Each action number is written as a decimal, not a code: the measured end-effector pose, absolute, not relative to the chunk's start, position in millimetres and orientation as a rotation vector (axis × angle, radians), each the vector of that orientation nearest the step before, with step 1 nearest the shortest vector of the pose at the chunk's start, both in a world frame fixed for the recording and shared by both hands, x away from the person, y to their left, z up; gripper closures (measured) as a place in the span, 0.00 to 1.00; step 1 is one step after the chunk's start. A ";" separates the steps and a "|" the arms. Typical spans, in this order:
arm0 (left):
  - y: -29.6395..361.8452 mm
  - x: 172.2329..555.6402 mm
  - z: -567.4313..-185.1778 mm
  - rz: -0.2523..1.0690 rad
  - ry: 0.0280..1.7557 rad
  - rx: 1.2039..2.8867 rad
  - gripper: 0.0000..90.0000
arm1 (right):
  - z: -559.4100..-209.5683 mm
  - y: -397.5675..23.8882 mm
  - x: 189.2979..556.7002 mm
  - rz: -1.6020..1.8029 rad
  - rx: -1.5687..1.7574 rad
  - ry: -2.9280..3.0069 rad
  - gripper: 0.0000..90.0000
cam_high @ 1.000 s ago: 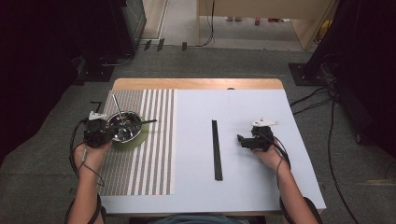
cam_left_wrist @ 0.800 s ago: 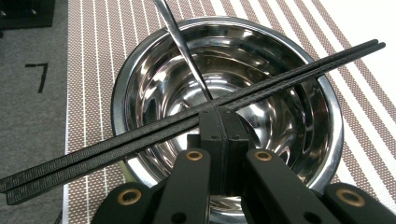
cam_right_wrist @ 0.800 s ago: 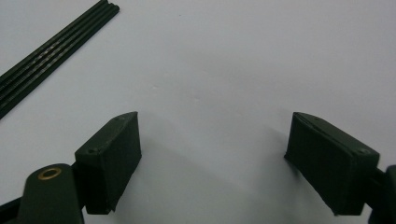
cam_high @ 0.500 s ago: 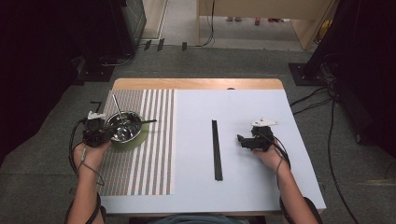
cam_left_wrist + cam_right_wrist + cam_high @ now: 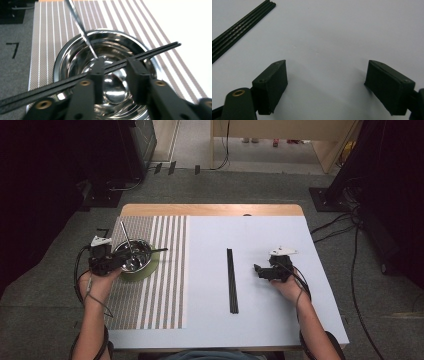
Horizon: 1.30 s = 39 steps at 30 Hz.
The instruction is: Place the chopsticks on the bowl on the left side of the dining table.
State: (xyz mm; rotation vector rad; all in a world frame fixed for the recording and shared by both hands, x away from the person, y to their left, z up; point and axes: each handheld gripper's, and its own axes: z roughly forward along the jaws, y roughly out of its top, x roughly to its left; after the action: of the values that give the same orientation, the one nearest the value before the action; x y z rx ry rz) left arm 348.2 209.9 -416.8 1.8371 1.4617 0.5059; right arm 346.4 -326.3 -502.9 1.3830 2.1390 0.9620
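Observation:
A steel bowl [image 5: 134, 255] sits on a green coaster [image 5: 145, 272] on the striped placemat [image 5: 160, 295]. A thin metal handle [image 5: 125, 234] leans out of the bowl. Black chopsticks [image 5: 155, 251] lie across its rim. My left gripper [image 5: 120, 261] is at the bowl's left edge. Its jaws have just been opening. In the left gripper view the left gripper [image 5: 115, 62] stands parted over the bowl [image 5: 75, 55], and the chopsticks [image 5: 155, 51] run crosswise through the gap with no pad pressing on them. My right gripper [image 5: 259, 270] [image 5: 327, 65] rests open on the white table, holding nothing.
A second pair of black chopsticks [image 5: 232, 280] [image 5: 239, 27] lies lengthwise on the white tabletop [image 5: 260, 235], left of the right gripper. Grey carpet and cables surround the table.
In the high view nothing has visibly shifted. Both hands stay where they were, and the chopsticks still lie across the bowl.

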 end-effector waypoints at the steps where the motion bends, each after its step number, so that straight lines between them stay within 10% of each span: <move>1: 208.4 348.5 -416.3 0.506 1.456 1.836 0.66 | -502.9 -326.4 346.4 0.962 1.383 2.139 0.19; 12: 197.2 351.9 -415.8 0.480 1.430 1.838 0.45 | -502.9 -326.4 346.4 0.962 1.383 2.139 0.19; 39: 151.9 349.3 -410.0 0.455 1.331 1.903 0.34 | -503.0 -326.5 346.5 0.964 1.383 2.139 0.19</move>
State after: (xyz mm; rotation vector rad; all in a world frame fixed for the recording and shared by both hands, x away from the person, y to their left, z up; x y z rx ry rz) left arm 349.3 151.9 -410.0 1.9034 1.3313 0.4552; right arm 346.5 -326.5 -503.0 1.3826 2.1393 0.9637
